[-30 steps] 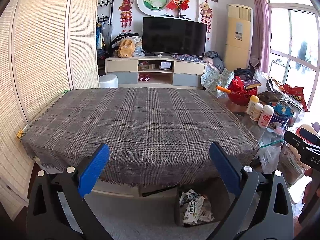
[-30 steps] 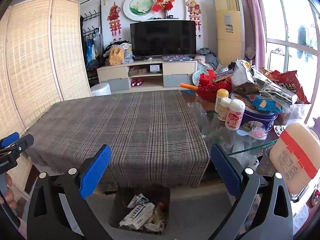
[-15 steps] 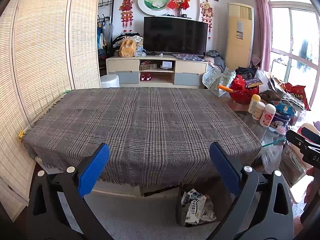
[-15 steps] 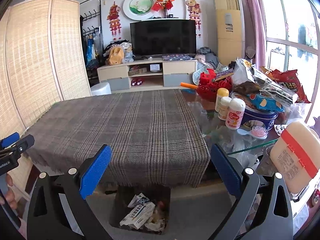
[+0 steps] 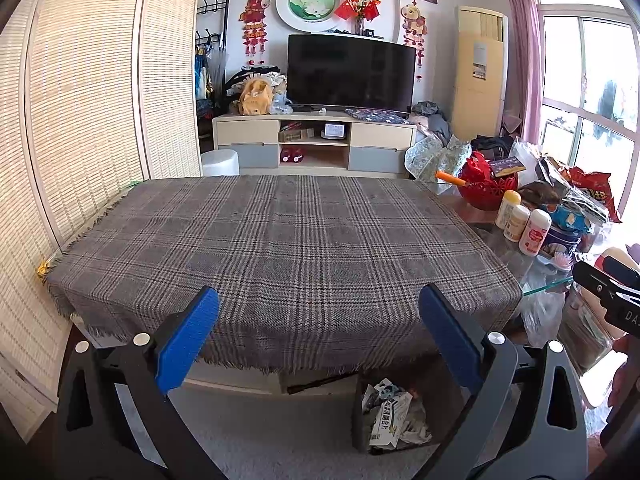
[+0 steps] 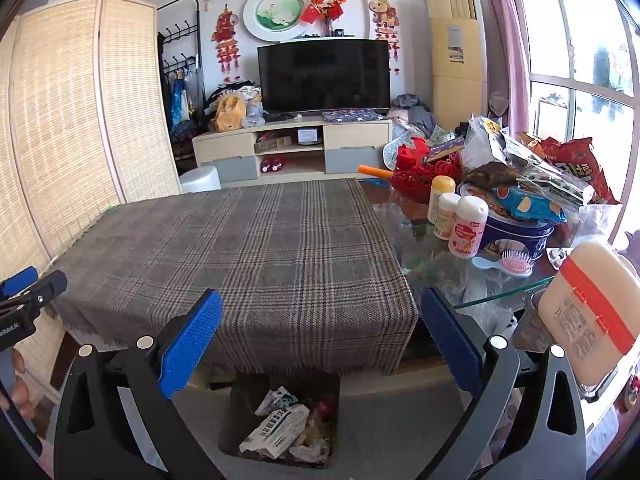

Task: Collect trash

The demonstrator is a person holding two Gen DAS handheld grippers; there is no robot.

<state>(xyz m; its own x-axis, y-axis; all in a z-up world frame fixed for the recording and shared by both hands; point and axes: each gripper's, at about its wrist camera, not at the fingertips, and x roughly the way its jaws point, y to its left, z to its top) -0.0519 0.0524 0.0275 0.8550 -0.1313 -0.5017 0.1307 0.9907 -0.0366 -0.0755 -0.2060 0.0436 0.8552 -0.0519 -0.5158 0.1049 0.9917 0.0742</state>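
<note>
Plaid cloth (image 5: 280, 248) covers the table (image 6: 440, 256). Both the left gripper (image 5: 320, 332) and the right gripper (image 6: 320, 332) hang with jaws wide apart, holding nothing. Trash (image 6: 280, 428) sits in the bin (image 6: 236, 420) on the floor below the table's near edge.

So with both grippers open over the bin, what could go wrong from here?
1. The plaid cloth looks bare, so the right gripper may wrongly reach for the bottles or snack bags.
2. The cloth's fringe overhangs the bin; fingers could snag it.
</note>
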